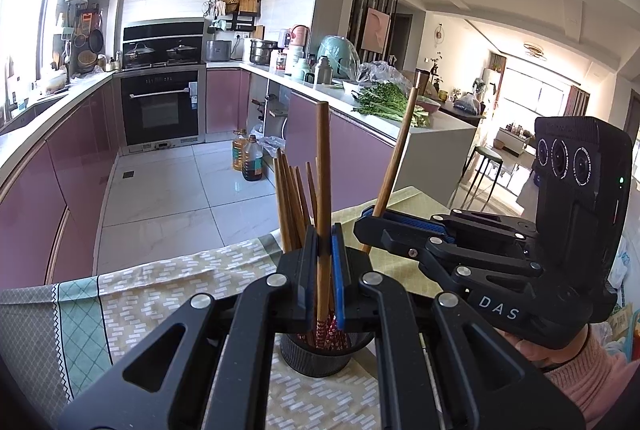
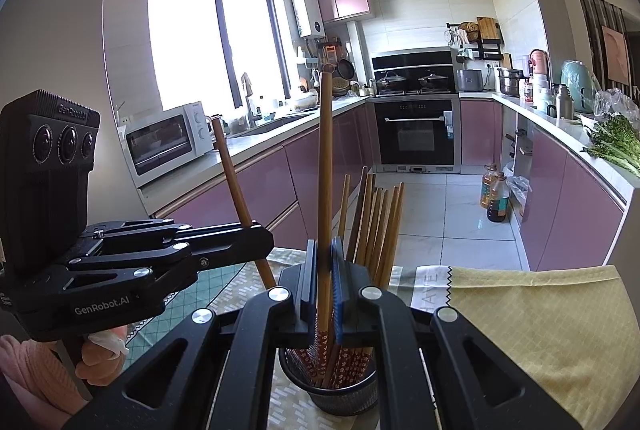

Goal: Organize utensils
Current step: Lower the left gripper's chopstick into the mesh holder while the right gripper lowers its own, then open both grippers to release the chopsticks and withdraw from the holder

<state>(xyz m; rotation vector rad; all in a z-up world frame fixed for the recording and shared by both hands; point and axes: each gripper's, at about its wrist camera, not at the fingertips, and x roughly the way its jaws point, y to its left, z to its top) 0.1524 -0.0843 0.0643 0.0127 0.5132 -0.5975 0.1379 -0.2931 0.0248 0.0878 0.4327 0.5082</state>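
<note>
One wooden chopstick (image 1: 323, 189) is clamped upright in the left tool (image 1: 325, 270), directly above the black mesh holder (image 1: 316, 358) standing on the cloth-covered bench (image 1: 160, 294). A second chopstick (image 2: 326, 189) is gripped likewise in the right tool (image 2: 325, 286), over the same holder. Both sticks are brown with red patterned lower ends reaching into the holder. Further chopsticks (image 2: 376, 230) are seen leaning inside it. Both tools are closed narrowly on their sticks.

Daylight floods a kitchen through a large window (image 2: 208, 41) on the left; pink cabinets (image 2: 260, 185) line both walls, a black oven (image 2: 416, 133) stands at the far end, white tiles cover the floor (image 2: 440, 213).
</note>
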